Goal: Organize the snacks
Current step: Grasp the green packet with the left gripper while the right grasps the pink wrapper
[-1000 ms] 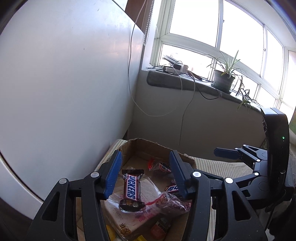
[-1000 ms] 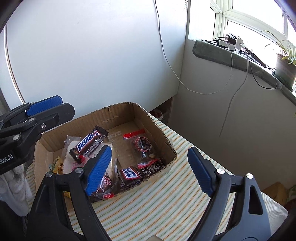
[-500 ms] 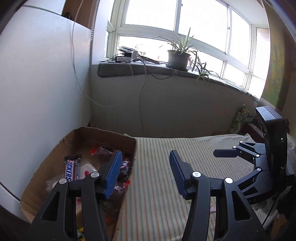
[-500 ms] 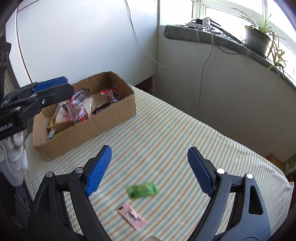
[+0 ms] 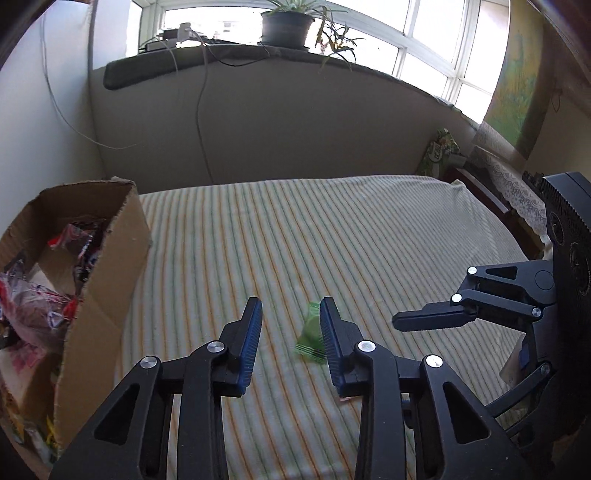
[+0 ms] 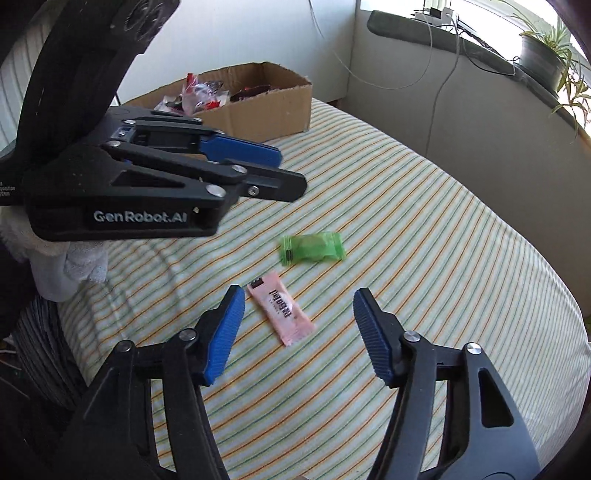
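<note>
Snacks left on the striped surface, a green candy [image 6: 312, 249] and pink sachet [image 6: 280, 308], look light and crinkly, best pinched mid-body; left gripper [image 5: 291, 330] and right gripper [image 6: 298, 328] fingers are narrowing, apparently empty.

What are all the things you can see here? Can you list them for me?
green crinkly candy wrapper: one, green, on the striped cloth, apart from the pink one
pink flat snack packet: one, pink, on the cloth before the right jaws
brown cardboard box: one, brown, at the cloth's far edge, holding snack packets
striped cloth: one, pale with green and orange stripes
potted plant: one, green, on the windowsill
left hand-held gripper: black with blue pads, closing, empty
right hand-held gripper: black with blue pads, closing, empty
</note>
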### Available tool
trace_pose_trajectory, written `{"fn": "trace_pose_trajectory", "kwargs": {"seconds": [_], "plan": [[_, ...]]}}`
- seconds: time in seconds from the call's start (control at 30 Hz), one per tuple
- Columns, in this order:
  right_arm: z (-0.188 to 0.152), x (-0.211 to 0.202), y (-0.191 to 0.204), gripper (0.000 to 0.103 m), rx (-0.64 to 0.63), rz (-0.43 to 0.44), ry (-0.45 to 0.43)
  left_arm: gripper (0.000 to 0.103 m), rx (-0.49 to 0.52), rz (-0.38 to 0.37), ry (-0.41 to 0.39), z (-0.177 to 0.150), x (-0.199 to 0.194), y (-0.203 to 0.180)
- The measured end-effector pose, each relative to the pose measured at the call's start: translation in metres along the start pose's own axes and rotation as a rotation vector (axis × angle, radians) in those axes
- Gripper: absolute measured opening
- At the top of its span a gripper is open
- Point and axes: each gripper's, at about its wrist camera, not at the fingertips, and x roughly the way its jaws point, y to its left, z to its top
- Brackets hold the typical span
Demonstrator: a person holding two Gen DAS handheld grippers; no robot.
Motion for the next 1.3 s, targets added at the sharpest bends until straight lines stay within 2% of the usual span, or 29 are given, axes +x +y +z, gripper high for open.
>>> {"fn": "trace_pose_trajectory", "kwargs": {"seconds": [0.1,0.2,0.63,1.3], "plan": [[-0.004,0.005,0.005,0.051,-0.018,0.007,0.016,0.028,0.047,-0.005,0.025,-0.003,0.007,-0.015],[-0.005,0.008,0.006,0.047,-0.022,0.016,0.017,0.028,0.072,-0.002,0.047,-0.002,0.014,-0.020],[-0.009,0.016,0.008,0.042,-0.024,0.032,0.022,0.026,0.089,0.014,0.087,-0.008,0.025,-0.017],[-0.010,0.016,0.008,0.041,-0.022,0.030,0.024,0.020,0.079,0.022,0.089,-0.008,0.028,-0.012]]}}
